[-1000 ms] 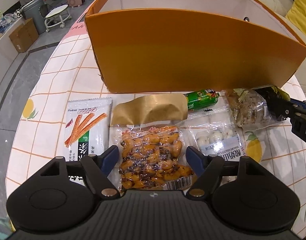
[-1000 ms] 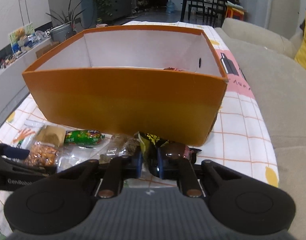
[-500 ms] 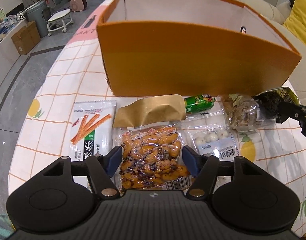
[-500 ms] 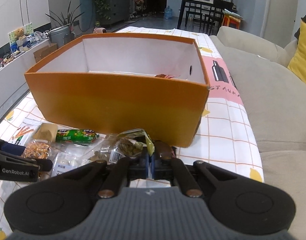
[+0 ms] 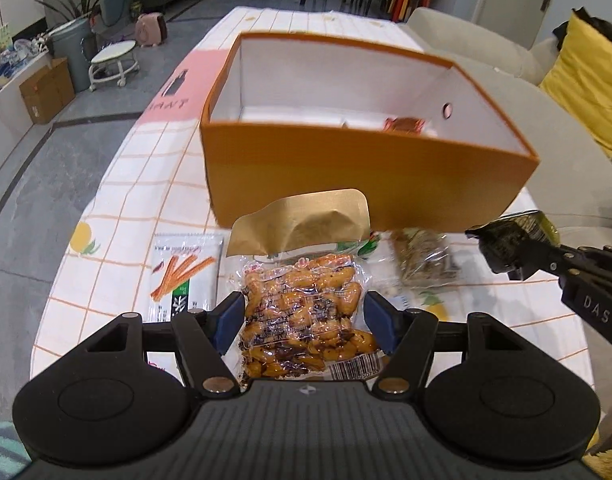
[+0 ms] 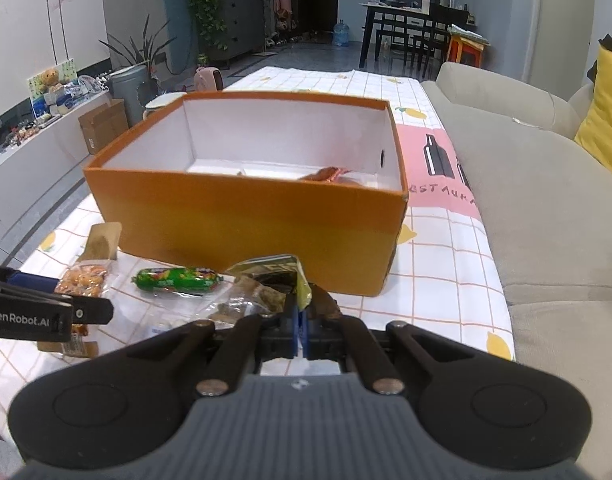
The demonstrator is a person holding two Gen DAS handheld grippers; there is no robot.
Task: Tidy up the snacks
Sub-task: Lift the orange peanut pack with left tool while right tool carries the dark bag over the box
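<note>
Left wrist view: the left claw (image 5: 301, 320) clasps the clear, crinkly vacuum pouch of orange snacks (image 5: 306, 312) by its sides; light, floppy, probably slippery. The right claw (image 5: 506, 254) is clenched on a dark foil packet's edge (image 5: 522, 224).

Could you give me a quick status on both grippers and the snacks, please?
Left gripper shut on orange snack pack. Right gripper shut on dark foil packet. Orange box open ahead, nothing blocking.

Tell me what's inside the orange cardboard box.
The orange cardboard box has white walls and holds one reddish-brown wrapped snack near its right side. The rest of the visible floor looks bare, but the near wall hides the front strip.
</note>
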